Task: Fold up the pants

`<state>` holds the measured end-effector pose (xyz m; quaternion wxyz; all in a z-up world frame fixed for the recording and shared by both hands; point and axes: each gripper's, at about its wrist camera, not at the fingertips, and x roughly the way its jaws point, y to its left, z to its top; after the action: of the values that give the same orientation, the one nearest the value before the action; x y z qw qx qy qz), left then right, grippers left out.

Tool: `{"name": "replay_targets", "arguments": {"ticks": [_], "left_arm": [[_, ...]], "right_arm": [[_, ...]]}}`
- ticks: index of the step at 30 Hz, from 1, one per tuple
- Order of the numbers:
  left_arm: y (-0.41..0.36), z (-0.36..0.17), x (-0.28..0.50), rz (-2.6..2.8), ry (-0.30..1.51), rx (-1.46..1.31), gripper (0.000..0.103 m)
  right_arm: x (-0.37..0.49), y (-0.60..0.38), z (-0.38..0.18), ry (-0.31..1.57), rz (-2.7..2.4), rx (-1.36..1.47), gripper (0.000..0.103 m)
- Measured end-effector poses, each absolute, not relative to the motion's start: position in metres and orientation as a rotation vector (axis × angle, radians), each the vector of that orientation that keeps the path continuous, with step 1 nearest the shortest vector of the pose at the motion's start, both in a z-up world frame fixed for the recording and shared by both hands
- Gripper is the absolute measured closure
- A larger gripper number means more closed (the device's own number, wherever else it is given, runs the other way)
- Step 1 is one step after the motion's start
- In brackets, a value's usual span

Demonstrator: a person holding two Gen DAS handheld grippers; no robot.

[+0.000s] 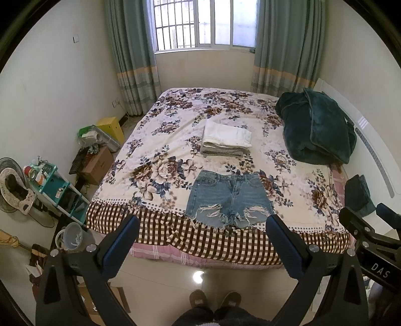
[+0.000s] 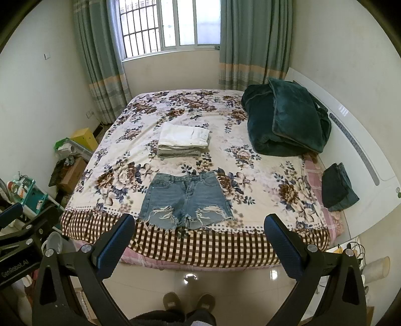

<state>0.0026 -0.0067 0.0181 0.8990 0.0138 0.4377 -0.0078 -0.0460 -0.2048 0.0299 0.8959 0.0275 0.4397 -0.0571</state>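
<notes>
One wide bed point(image 1: 140, 160) under a floral cream sheet with a brown checked border fills a small white-walled room, below a barred window point(image 1: 200, 23) hung with grey-green curtains point(image 1: 130, 50), and it carries a dark green plush blanket point(image 1: 315, 128) by the headboard and a folded stack of white and grey clothes point(image 1: 225, 140) mid-bed. Frayed blue denim shorts point(image 1: 229, 198) lie flat and unfolded near the foot edge, waistband toward the stack. Both tools hang over the tiled floor short of the bed, the left tool point(image 1: 203, 233) and the right tool point(image 2: 199, 230) each spread wide and gripping nothing.
</notes>
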Motion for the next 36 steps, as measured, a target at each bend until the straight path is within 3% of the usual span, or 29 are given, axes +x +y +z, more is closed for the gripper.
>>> {"name": "replay_targets", "arguments": {"ticks": [36], "left_arm": [[-0.014, 0.027, 0.001, -0.019, 0.899, 0.020, 0.000]], "right_arm": [[-0.041, -0.194, 0.060, 0.901, -0.113, 0.058, 0.000]]}}
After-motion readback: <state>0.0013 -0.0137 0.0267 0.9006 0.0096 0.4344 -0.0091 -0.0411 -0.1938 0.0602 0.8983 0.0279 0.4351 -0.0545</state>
